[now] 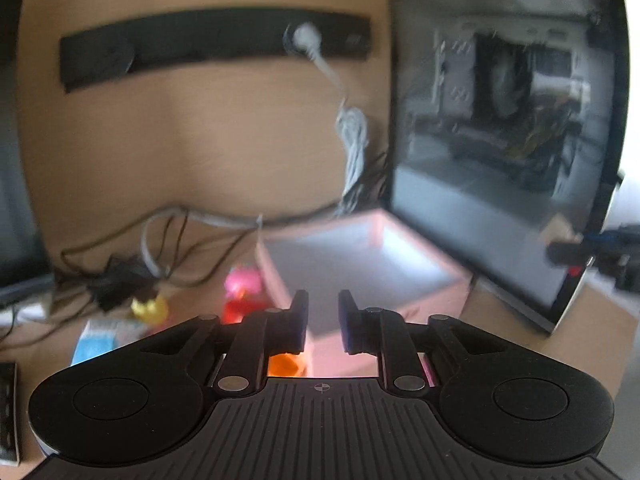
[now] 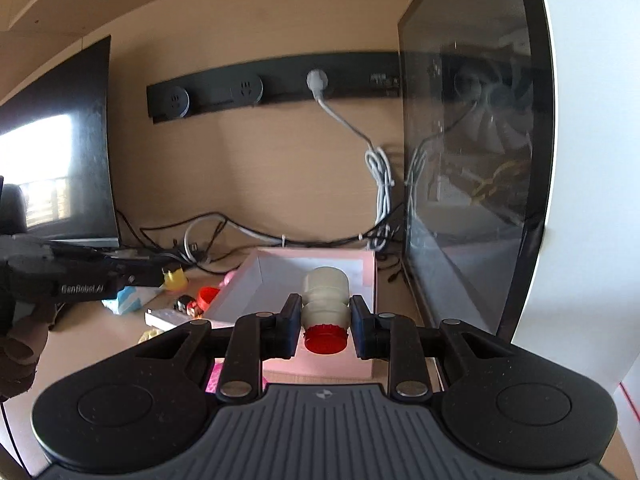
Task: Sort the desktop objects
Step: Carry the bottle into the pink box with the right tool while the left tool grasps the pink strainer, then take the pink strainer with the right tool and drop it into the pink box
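Our right claw point(image 2: 325, 330) is clenched on a small cream-white bottle with a red cap point(image 2: 325, 304); the pads press its waist from both sides, the red cap faces us and the body points away. The bottle hangs above the near part of an open pink box with a white inside point(image 2: 370, 276), which sits on the wooden desk point(image 2: 100, 344) just left of a tall glass-sided computer case point(image 2: 472, 168).

Our left claw point(image 1: 323, 322) is closed as far as it goes, and we see nothing between its pads in its own blurred view; the pink box point(image 1: 276, 276) lies beyond and below them. In the right wrist view the left claw point(image 2: 158, 270) reaches in from the left edge, a hand point(image 2: 18, 344) behind it, and a small yellow piece point(image 2: 175, 278) shows right at its tip; we cannot tell whether it grips that piece or the piece merely stands behind.

Left of the box the desk carries a scatter of small things: a red round piece point(image 2: 209, 296), a pale blue packet point(image 2: 128, 298), a small dark-and-red toy point(image 2: 188, 305) and a flat white slab point(image 2: 168, 318). On the far wall runs a black socket strip point(image 2: 256, 90) with a grey plug and cable point(image 2: 340, 116) hanging down to the desk. A dark monitor point(image 2: 60, 152) stands at far left.
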The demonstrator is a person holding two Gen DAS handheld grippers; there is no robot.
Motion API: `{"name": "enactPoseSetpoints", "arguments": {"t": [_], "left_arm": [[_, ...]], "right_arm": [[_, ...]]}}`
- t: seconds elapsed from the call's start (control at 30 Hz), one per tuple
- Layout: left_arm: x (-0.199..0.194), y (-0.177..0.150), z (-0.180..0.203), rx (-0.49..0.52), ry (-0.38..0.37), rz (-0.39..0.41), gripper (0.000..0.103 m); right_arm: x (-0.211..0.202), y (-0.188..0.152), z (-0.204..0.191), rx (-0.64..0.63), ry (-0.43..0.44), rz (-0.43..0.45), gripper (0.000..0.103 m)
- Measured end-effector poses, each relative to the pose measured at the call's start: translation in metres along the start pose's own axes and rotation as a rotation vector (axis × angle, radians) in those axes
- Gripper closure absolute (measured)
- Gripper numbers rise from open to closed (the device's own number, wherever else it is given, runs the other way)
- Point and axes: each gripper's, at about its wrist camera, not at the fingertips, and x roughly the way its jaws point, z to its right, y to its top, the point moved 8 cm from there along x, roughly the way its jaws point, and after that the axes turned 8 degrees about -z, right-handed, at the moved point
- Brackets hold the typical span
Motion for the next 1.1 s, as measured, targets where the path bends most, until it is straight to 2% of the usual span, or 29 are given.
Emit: {"name": "enactPoseSetpoints", "arguments": {"t": [0.03,0.1,0.17,0.2,0.27,0.33,0.43,0.47,0.5,0.53,0.57,0.63,0.7,0.73,0.77,0.87,0.93,1.1], "left_arm": [[0.004,-0.012,-0.003,-0.007,-0.001,-0.034,0.06],[0.008,-0.035,-0.003,-0.009,-0.024,-0.099,0.043],[0.01,-0.061,0.0,0.007,-0.056,-0.176,0.033],[0.011,-0.07,0.003,0.011,-0.07,-0.207,0.025],[0.007,-0.088,0.011,0.003,-0.102,-0.268,0.017],[-0.001,-0.098,0.019,-0.004,-0.135,-0.291,0.007],[-0.01,-0.098,0.031,0.02,-0.133,-0.263,0.006],[-0.011,-0.096,0.031,0.024,-0.117,-0.25,0.005],[-0.01,-0.095,0.03,0.019,-0.105,-0.246,0.004],[-0.009,-0.096,0.026,0.003,-0.093,-0.248,0.003],[-0.005,-0.096,0.022,-0.012,-0.087,-0.256,0.003],[-0.003,-0.101,0.013,-0.045,-0.084,-0.275,0.003],[-0.003,-0.109,0.007,-0.049,-0.085,-0.29,0.002],[-0.002,-0.114,0.007,-0.047,-0.087,-0.301,0.002],[-0.001,-0.12,0.007,-0.045,-0.097,-0.319,0.002],[0.002,-0.133,0.013,-0.032,-0.126,-0.355,0.002],[0.003,-0.137,0.013,-0.028,-0.12,-0.354,0.002],[0.005,-0.144,0.005,-0.079,-0.084,-0.357,0.002]], "right_arm": [[0.004,-0.003,0.003,0.003,0.005,-0.009,0.078],[0.008,-0.01,0.007,0.019,0.015,-0.036,0.078],[0.012,-0.013,0.008,0.041,0.032,-0.065,0.078],[0.012,-0.012,0.008,0.049,0.041,-0.068,0.078],[0.012,-0.003,0.005,0.05,0.052,-0.051,0.078],[0.015,0.014,-0.002,0.049,0.064,-0.02,0.078],[0.032,0.048,-0.017,0.047,0.075,0.038,0.078],[0.042,0.06,-0.022,0.037,0.06,0.066,0.073],[0.054,0.069,-0.026,0.029,0.044,0.067,0.061],[0.068,0.073,-0.029,0.026,0.037,0.039,0.037],[0.082,0.075,-0.029,0.041,0.022,0.009,0.033],[0.098,0.066,-0.033,0.041,0.026,-0.057,0.032],[0.102,0.043,-0.044,0.009,0.085,-0.133,0.017],[0.102,0.028,-0.05,-0.003,0.105,-0.169,0.005],[0.102,0.012,-0.057,-0.022,0.124,-0.204,0.0],[0.105,-0.03,-0.074,-0.099,0.153,-0.306,0.0],[0.111,-0.052,-0.084,-0.124,0.157,-0.369,0.0],[0.127,-0.078,-0.096,-0.16,0.105,-0.426,0.001]]}}
